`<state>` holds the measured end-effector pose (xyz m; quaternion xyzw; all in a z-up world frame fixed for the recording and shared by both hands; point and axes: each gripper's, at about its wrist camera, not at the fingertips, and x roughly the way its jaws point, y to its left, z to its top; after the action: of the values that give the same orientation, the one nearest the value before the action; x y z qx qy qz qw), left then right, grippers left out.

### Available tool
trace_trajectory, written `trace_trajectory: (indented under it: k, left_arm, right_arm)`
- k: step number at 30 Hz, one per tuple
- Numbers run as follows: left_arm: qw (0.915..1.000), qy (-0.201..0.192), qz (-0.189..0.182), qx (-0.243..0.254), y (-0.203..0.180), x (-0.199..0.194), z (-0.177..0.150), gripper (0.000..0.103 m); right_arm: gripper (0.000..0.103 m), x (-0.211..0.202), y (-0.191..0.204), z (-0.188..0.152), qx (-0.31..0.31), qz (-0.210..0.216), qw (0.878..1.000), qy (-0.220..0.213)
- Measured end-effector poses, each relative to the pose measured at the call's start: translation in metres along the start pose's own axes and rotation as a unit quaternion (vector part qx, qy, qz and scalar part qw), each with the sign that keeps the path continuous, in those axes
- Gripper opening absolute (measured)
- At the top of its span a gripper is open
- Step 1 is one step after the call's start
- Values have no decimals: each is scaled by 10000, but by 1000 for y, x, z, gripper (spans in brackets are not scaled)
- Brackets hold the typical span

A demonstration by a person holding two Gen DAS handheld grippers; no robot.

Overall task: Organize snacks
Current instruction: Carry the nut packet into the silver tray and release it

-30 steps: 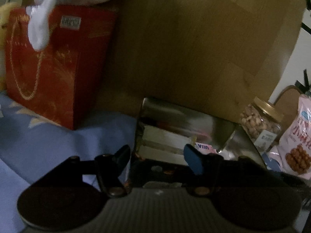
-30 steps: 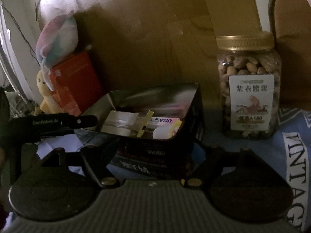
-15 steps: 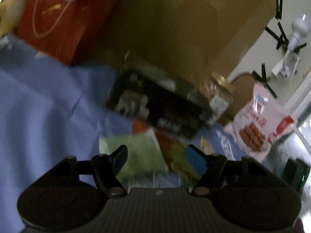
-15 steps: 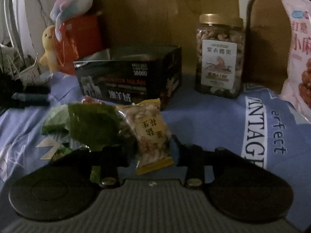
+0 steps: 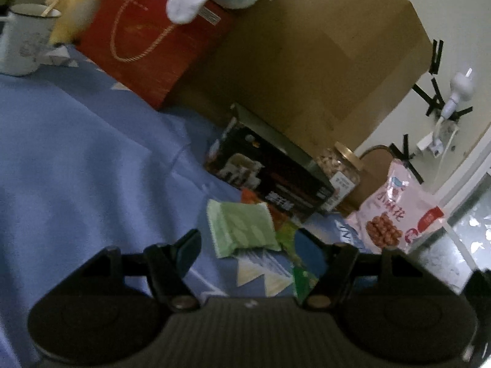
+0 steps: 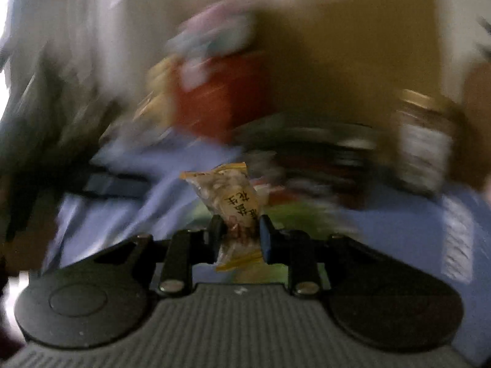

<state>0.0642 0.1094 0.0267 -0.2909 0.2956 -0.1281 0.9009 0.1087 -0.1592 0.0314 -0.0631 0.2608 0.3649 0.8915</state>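
Since a moment ago, both grippers have pulled back from the black snack box (image 5: 270, 178). Right gripper (image 6: 239, 233), jaws closing, pinches a yellow-edged peanut packet (image 6: 233, 202) above the blue cloth (image 5: 76, 168). Left gripper (image 5: 248, 245) hangs spread and empty, a green packet (image 5: 242, 227) lying just ahead of it.

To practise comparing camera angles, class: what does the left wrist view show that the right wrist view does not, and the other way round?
Only the left wrist view shows the white mug, the pink snack bag, the green packet and the open left gripper. Only the right wrist view shows the right gripper closing its jaws on a peanut packet. Both share the black box, the nut jar, the red gift bag and the blue cloth.
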Motion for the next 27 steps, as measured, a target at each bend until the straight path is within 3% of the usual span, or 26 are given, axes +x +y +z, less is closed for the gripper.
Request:
trace_trajectory:
  k: [1, 2, 4, 7, 10, 15, 16, 17, 21, 23, 27]
  left_arm:
    - [10000, -9, 51, 23, 0, -2, -1, 69]
    - [9999, -16, 103, 54, 1, -5, -2, 69]
    - [9997, -21, 161, 171, 1, -11, -5, 69]
    - [9995, 39, 133, 280, 2, -16, -10, 69]
    - [9996, 159, -49, 246, 3, -12, -13, 69]
    - [9972, 581, -153, 435, -8, 11, -23, 64]
    - [9967, 666, -99, 463, -9, 16, -25, 62]
    - [9960, 765, -20, 461, -9, 21, -27, 57]
    - [9953, 713, 163, 631, -11, 25, -32, 35]
    - [9956, 802, 35, 480, -6, 23, -32, 28]
    - [9964, 737, -107, 412, -11, 13, -26, 27]
  right_arm:
    - [33, 9, 21, -5, -443, -55, 9990, 83]
    - [45, 17, 38, -12, -876, -182, 9959, 163]
    - [53, 27, 61, -24, -1427, -387, 9886, 271]
    - [65, 19, 60, -27, -1308, -252, 9908, 228]
    - [65, 12, 49, -25, -964, -192, 9948, 254]
    - [61, 22, 35, -28, -405, 246, 9969, 632]
    - [51, 26, 34, -27, -351, 329, 9964, 705]
    - [49, 33, 32, -27, -230, 367, 9951, 888]
    - [44, 44, 25, -23, 62, 425, 9958, 812]
    - [32, 45, 23, -22, 199, 438, 9959, 765]
    - [25, 36, 22, -21, 343, 531, 9959, 643]
